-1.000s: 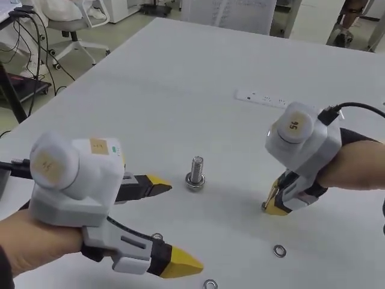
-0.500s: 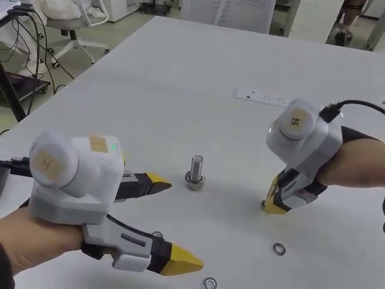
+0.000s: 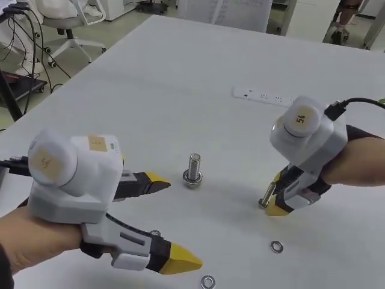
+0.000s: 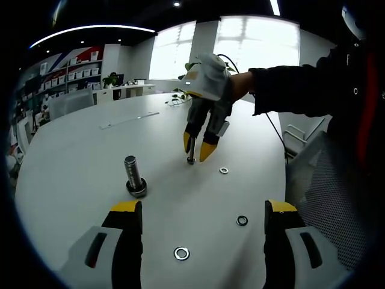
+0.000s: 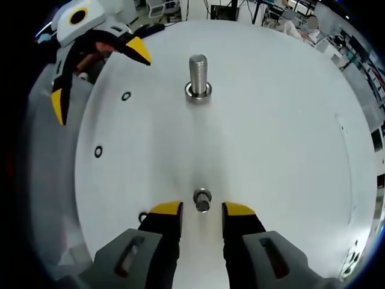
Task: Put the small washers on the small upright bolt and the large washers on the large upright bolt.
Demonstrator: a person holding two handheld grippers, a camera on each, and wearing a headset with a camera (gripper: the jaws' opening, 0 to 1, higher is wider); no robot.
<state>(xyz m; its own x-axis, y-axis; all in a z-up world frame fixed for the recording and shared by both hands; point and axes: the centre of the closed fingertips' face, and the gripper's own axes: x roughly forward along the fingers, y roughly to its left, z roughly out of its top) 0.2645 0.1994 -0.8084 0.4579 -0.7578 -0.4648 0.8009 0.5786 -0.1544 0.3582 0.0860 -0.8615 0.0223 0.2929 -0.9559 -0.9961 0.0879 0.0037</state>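
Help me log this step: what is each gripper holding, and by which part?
The right gripper seems to pinch the small bolt by its threaded shaft, between its fingers. The left gripper is open, holding nothing.

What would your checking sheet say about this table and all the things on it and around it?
Surface: white table, flat and plain.
Job's things: large bolt standing upright; small bolt tilted, held in the right gripper; three loose washers lying flat, none on a bolt yet.
Clutter: white power strip on the far side.
Grippers: left gripper open, holding nothing; right gripper shut on the small bolt.
Cables: black cable running from the right gripper.
Surroundings: office chair on the floor beside the table.
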